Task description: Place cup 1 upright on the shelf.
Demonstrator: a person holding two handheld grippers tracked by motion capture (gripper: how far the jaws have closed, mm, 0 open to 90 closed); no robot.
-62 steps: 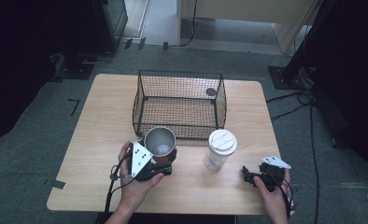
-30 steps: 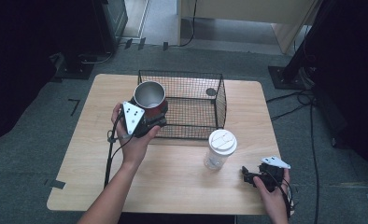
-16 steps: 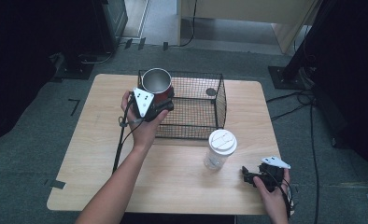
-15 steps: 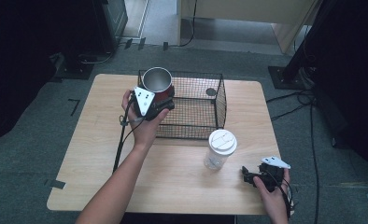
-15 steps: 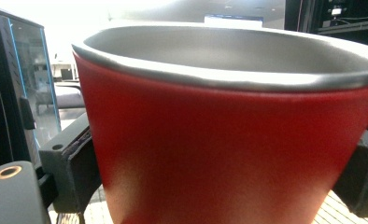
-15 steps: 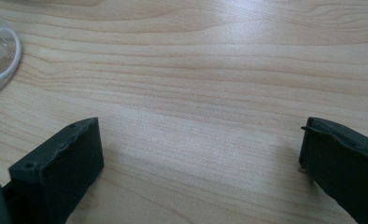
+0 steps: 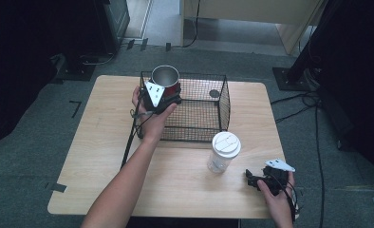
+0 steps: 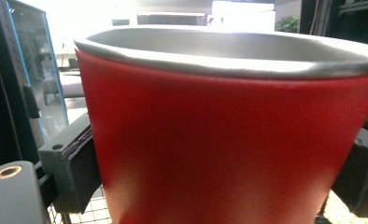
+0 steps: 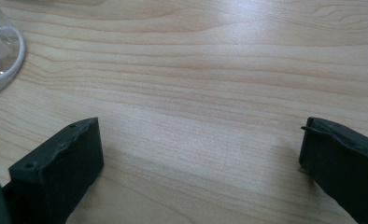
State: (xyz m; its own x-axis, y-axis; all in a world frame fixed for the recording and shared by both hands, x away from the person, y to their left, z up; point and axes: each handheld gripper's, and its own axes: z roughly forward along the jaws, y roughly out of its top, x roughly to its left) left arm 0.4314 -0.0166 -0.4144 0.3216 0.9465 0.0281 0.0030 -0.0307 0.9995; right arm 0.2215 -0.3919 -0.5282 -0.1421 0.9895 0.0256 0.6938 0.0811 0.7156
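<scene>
A red metal cup (image 7: 166, 79) with a grey steel rim hangs upright over the near-left corner of the black wire basket (image 7: 201, 128). My left gripper (image 7: 167, 97) is shut on it, and in the left gripper view the cup's red wall (image 8: 229, 154) sits squeezed between both pads (image 8: 81, 170). A clear plastic cup with a white lid (image 7: 223, 151) stands on the table in front of the basket. My right gripper (image 7: 251, 179) rests low at the table's near right, open, with bare wood between its jaws (image 9: 201, 154). The clear cup's base (image 9: 0, 51) shows at that view's upper left.
The wooden table (image 7: 99, 142) has bare room on its left half. A small round dark object (image 7: 214, 93) lies inside the basket at its far right. Cables and black stand bases (image 7: 289, 78) sit on the floor to the right.
My left gripper has carried the red cup from the table's near middle up and forward to above the basket's left corner. The right gripper stayed put.
</scene>
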